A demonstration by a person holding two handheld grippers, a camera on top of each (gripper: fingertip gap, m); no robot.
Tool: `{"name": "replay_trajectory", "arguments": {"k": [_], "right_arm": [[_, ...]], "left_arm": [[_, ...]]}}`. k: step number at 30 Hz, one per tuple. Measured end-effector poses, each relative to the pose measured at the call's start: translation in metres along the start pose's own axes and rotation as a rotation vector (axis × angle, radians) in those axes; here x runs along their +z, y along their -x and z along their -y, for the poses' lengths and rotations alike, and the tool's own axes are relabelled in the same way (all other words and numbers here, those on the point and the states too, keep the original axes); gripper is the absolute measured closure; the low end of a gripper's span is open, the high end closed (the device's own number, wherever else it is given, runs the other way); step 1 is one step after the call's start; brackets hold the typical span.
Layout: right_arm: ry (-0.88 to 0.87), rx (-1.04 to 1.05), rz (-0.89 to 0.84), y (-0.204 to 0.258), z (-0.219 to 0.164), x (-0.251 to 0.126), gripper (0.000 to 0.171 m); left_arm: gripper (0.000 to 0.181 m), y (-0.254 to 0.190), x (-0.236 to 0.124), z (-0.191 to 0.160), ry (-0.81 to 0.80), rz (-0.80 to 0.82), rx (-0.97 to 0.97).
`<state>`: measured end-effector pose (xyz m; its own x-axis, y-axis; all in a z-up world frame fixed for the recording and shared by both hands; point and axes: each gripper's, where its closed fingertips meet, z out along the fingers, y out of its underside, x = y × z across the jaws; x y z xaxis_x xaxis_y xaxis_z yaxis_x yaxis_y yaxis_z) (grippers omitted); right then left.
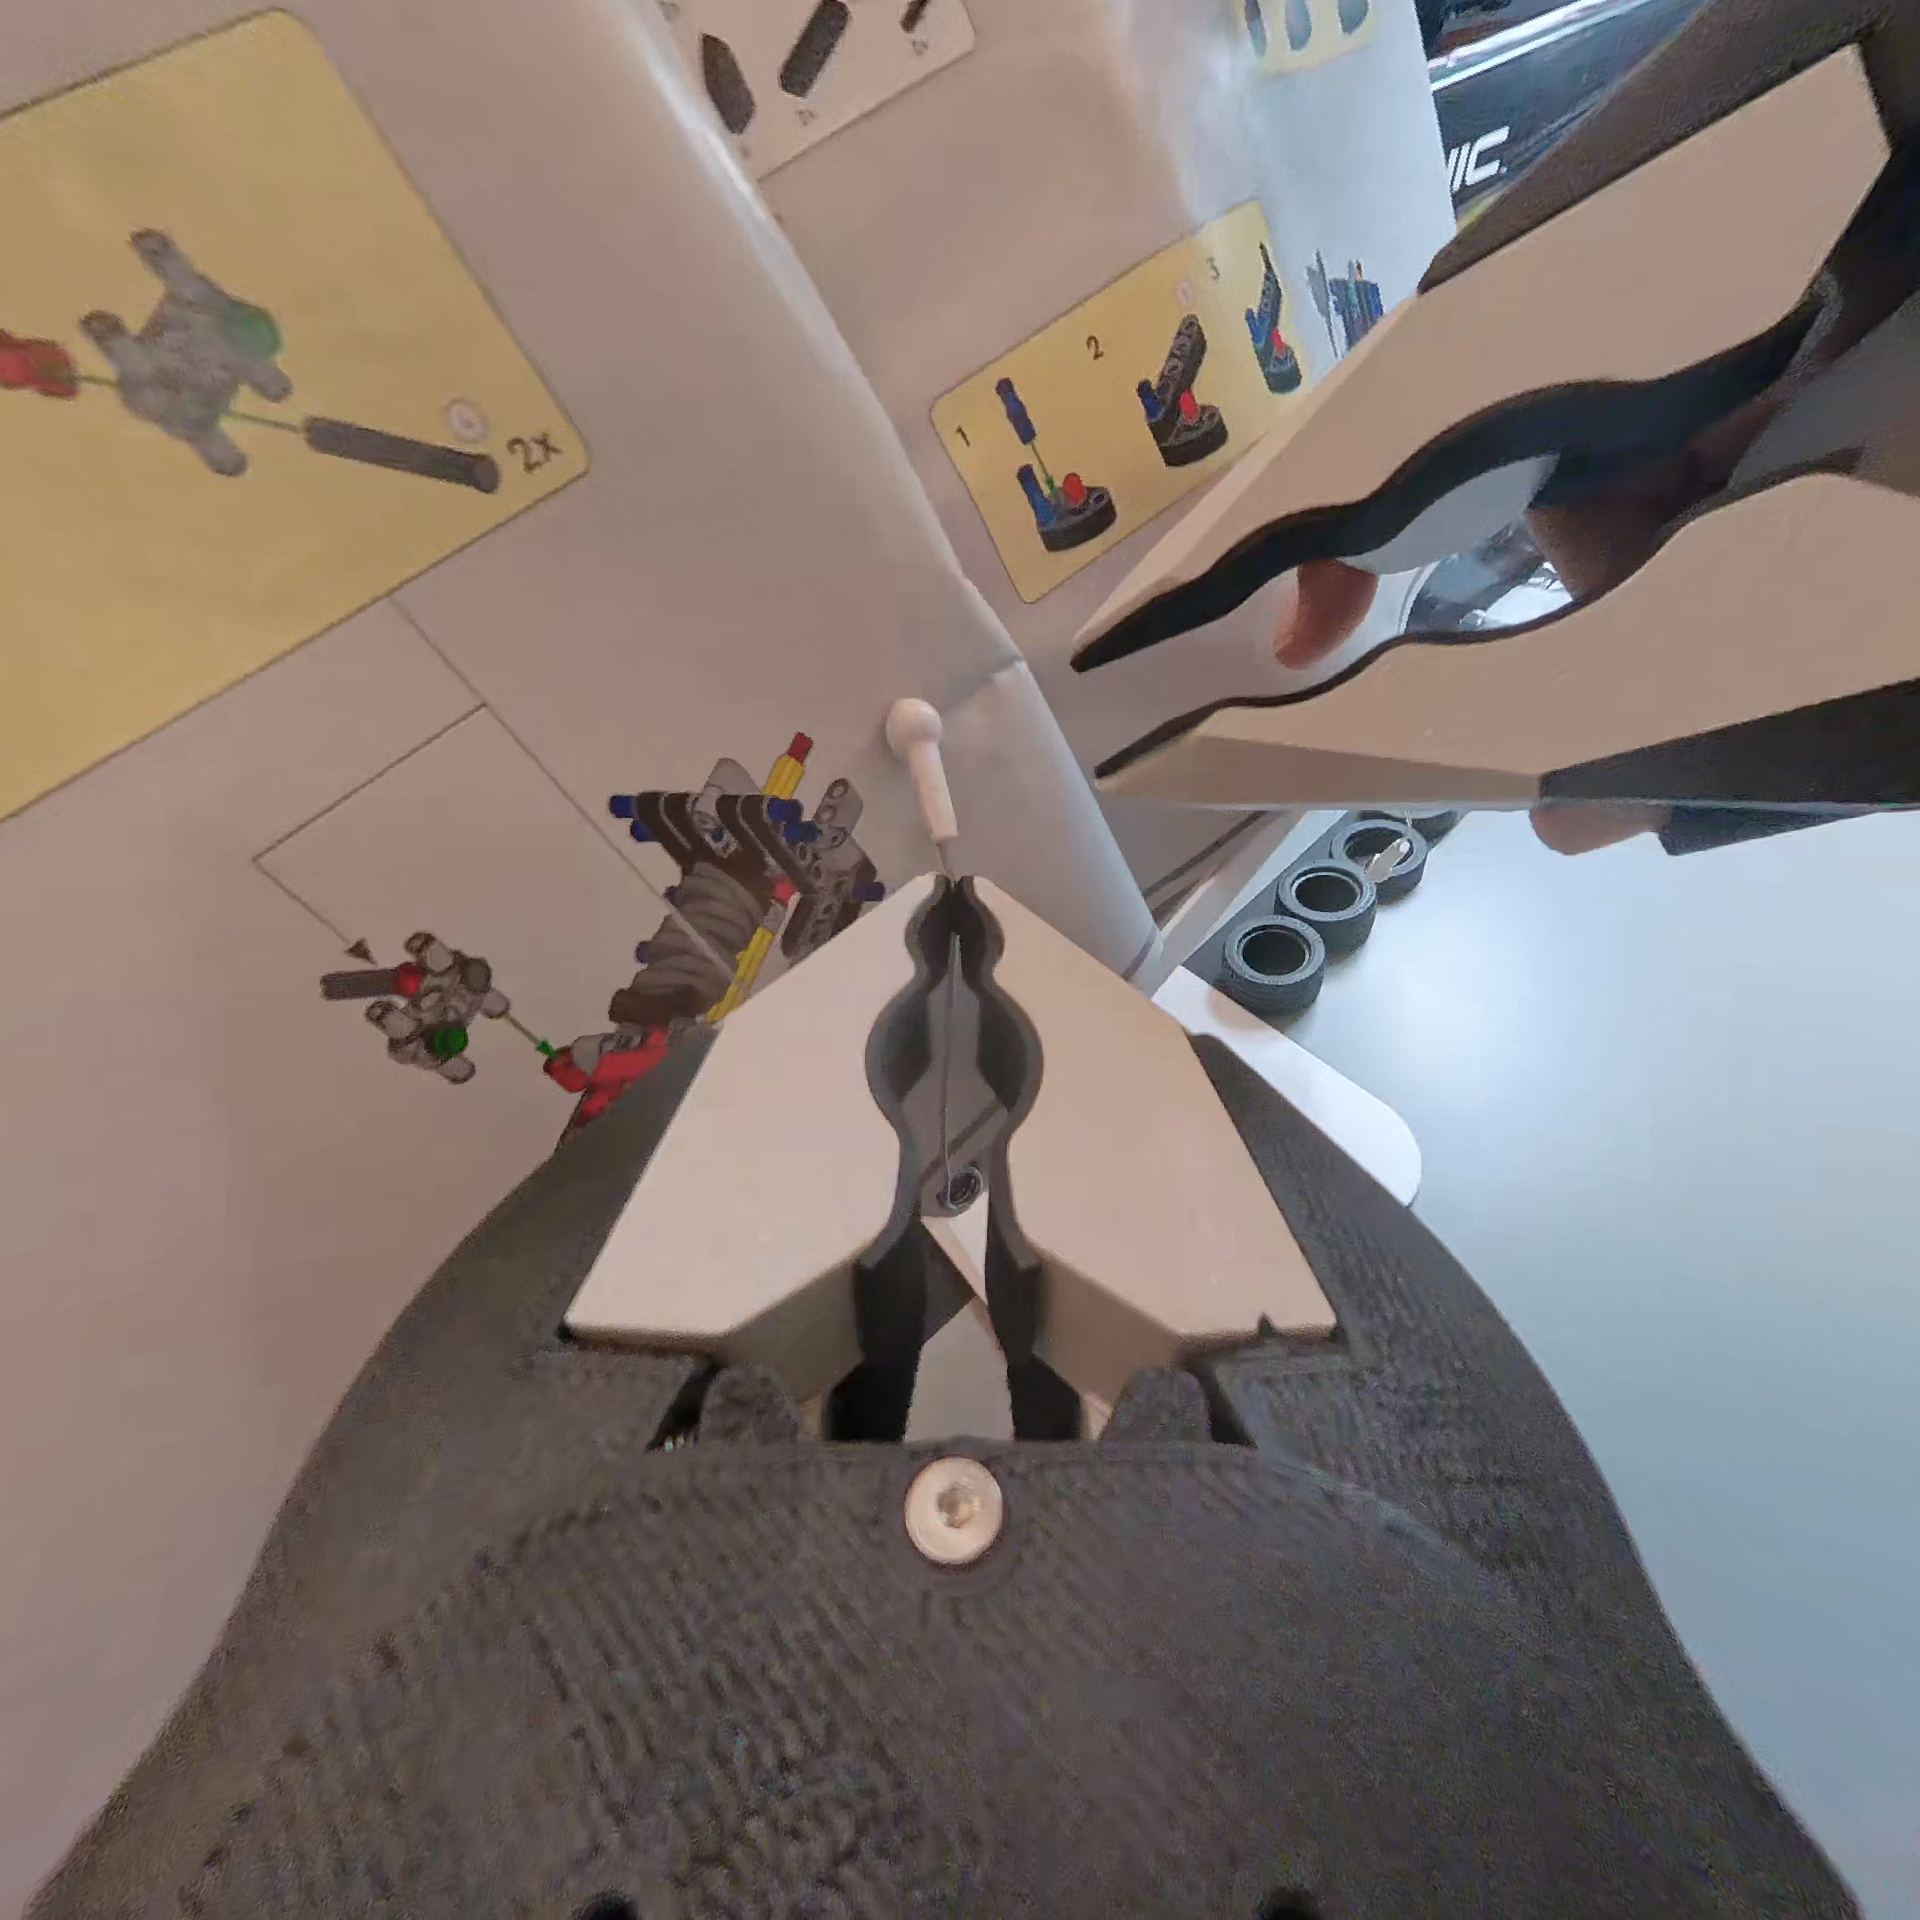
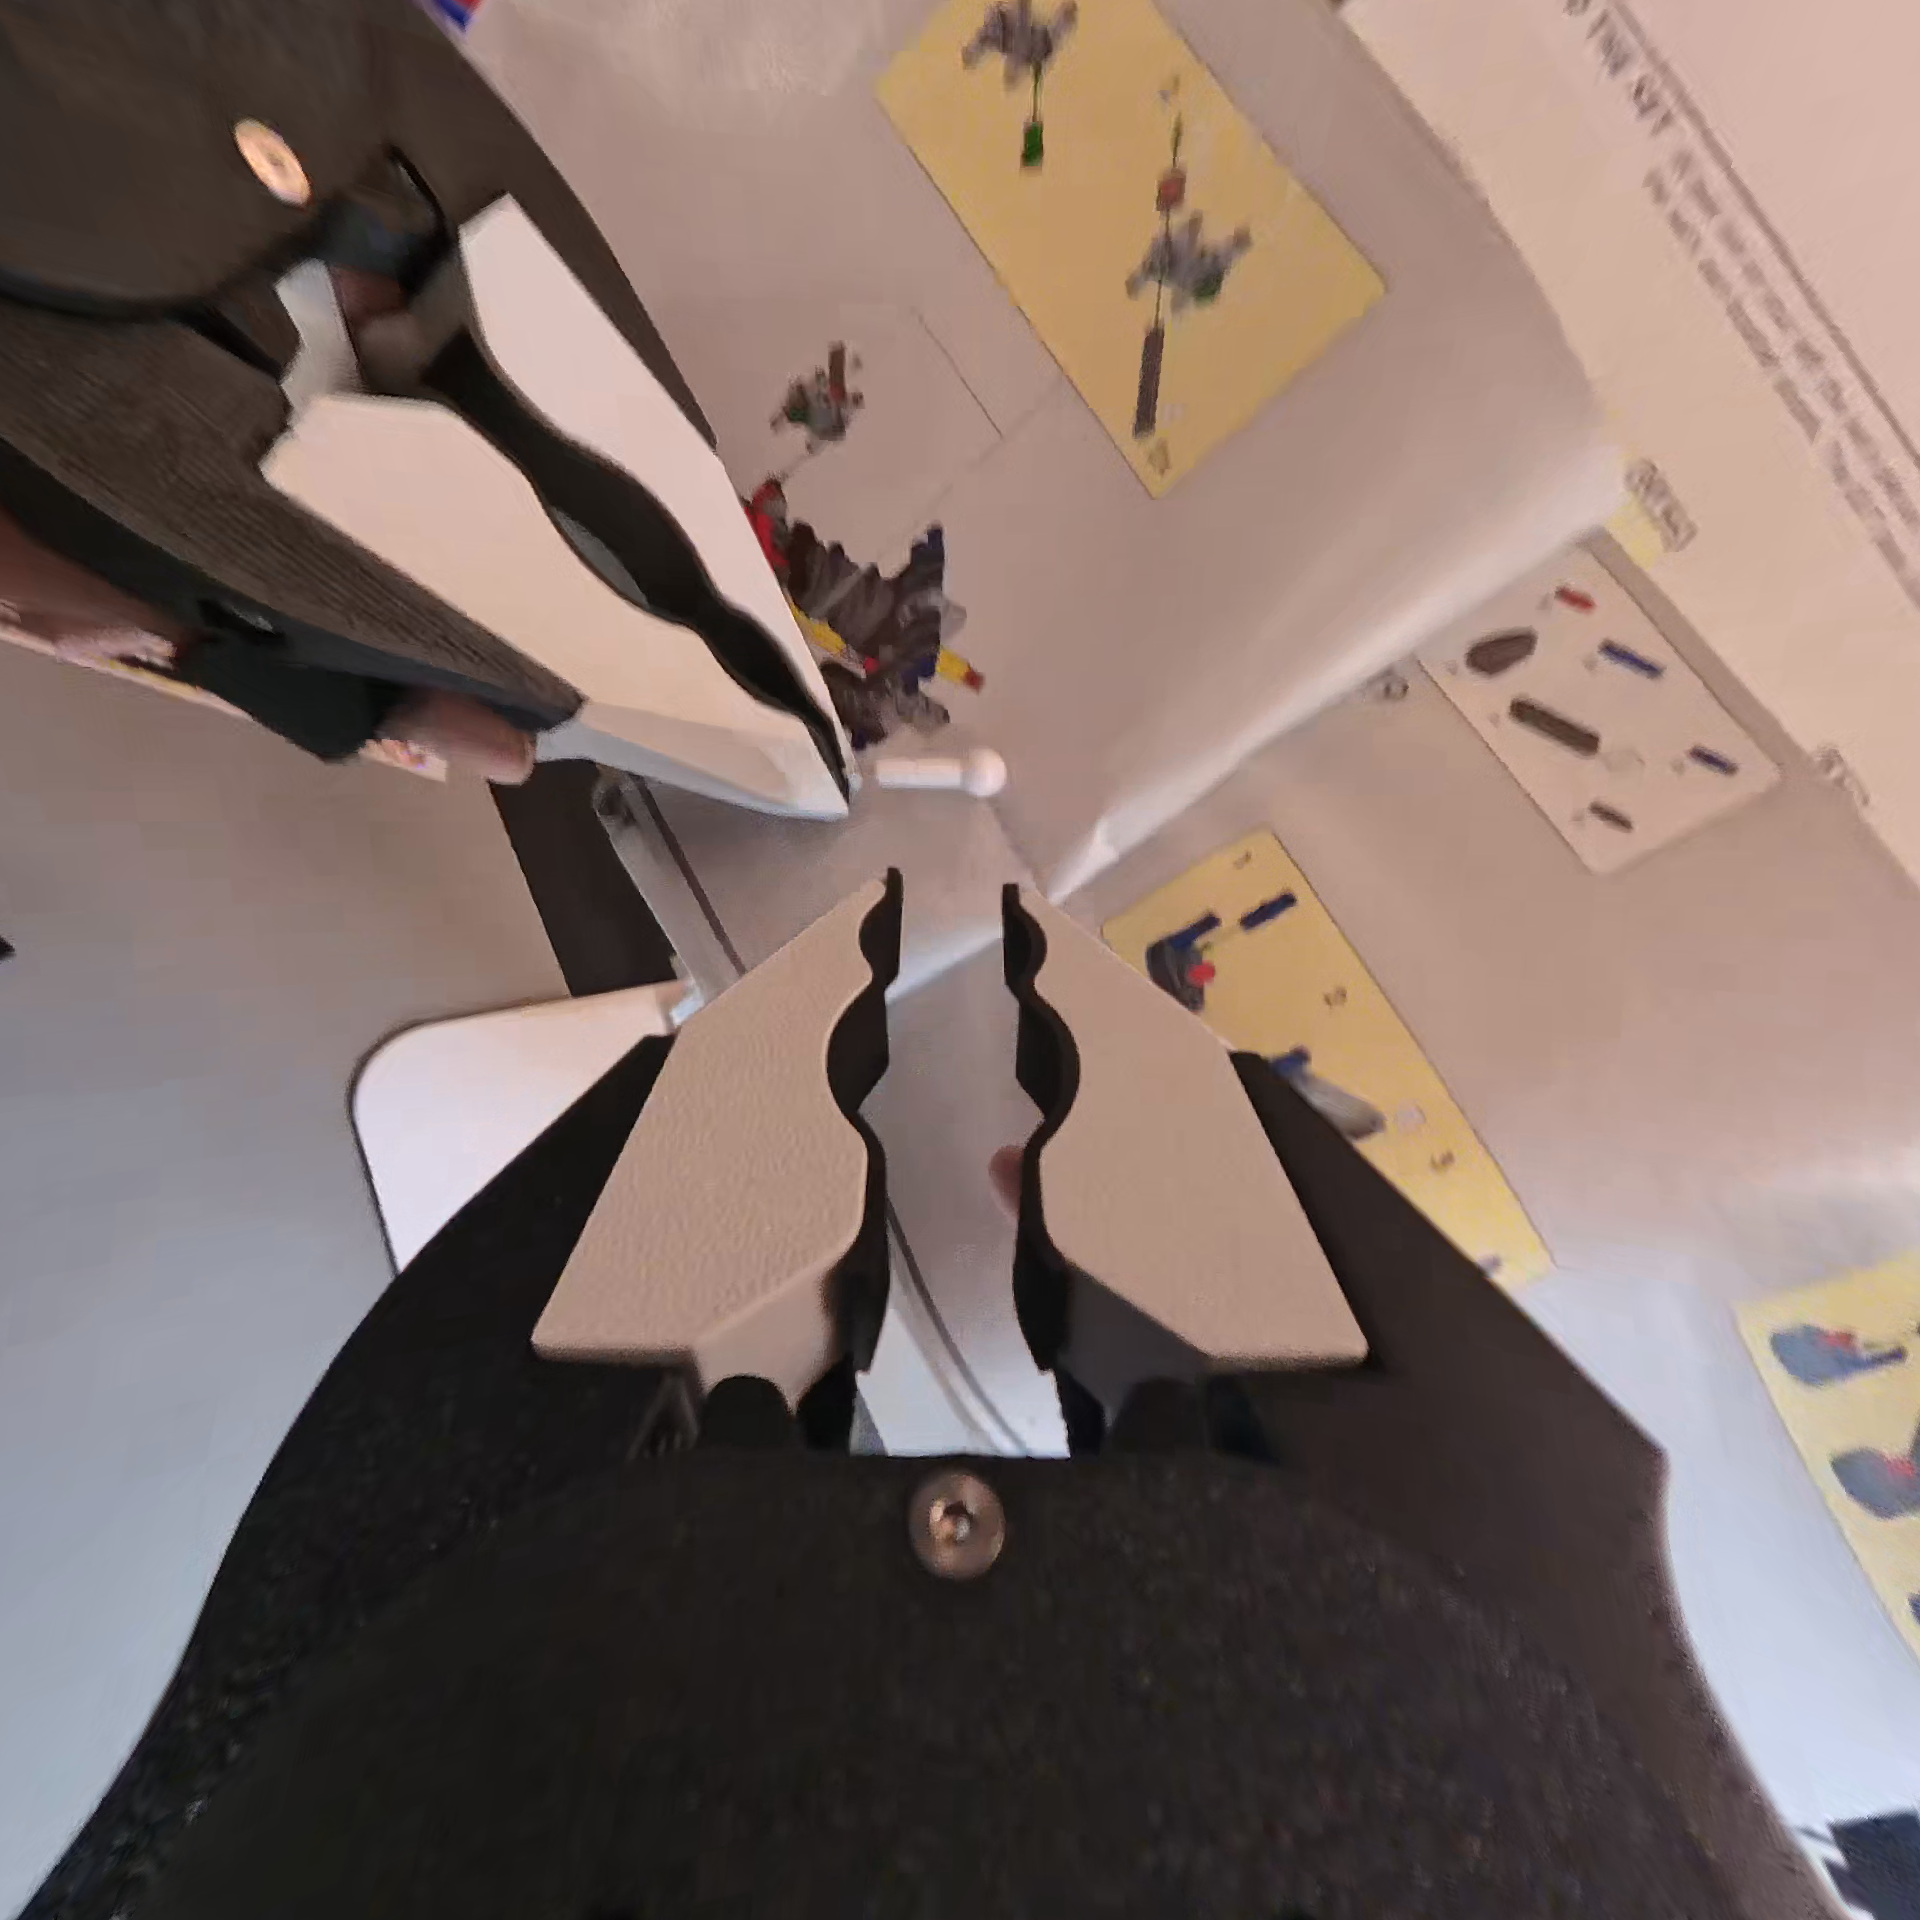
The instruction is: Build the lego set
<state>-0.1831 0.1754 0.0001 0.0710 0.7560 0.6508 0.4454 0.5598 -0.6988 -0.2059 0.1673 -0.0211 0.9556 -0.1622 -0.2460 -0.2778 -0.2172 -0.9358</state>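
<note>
My left gripper [image 1: 954,883] is shut on a small white ball-ended pin [image 1: 923,769], which sticks out forward from the fingertips over the open instruction booklet [image 1: 644,582]. My right gripper [image 2: 951,894] is open and empty, also over the booklet [image 2: 1195,623]. In the right wrist view the left gripper [image 2: 842,781] comes in from the upper left, and the white pin [image 2: 935,774] sits just ahead of my right fingertips. In the left wrist view the right gripper [image 1: 1089,717] reaches in from the upper right, its tips close to the pin.
Three black tyres [image 1: 1325,899] stand in a row on the pale table to the right of the booklet. A white rounded card [image 1: 1340,1122] lies under the booklet's edge; it also shows in the right wrist view [image 2: 468,1091]. A dark box [image 1: 1507,125] stands at the far right. Only a small space, under 4 cm, lies between the two pairs of fingers.
</note>
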Motion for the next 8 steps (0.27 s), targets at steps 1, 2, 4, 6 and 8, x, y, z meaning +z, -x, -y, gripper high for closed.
{"name": "replay_trajectory", "arguments": {"k": [1, 2, 4, 6, 8], "right_arm": [[0.014, -0.008, 0.001, 0.002, -0.007, 0.001, 0.154], [0.033, -0.016, 0.011, 0.007, -0.014, 0.005, 0.153], [0.067, -0.033, 0.019, 0.018, -0.024, 0.015, 0.147], [0.052, -0.044, -0.009, 0.019, -0.021, 0.018, 0.148], [0.043, -0.001, 0.003, 0.019, -0.021, 0.018, 0.148]], "left_arm": [[0.181, -0.002, 0.001, 0.0, 0.004, 0.001, 0.019], [0.181, -0.005, 0.002, -0.001, 0.007, -0.001, 0.043], [0.181, -0.012, 0.004, -0.003, 0.026, -0.007, 0.123], [0.181, -0.017, 0.007, -0.006, 0.067, 0.002, 0.226], [0.181, -0.017, 0.009, -0.008, 0.11, 0.012, 0.274]]}}
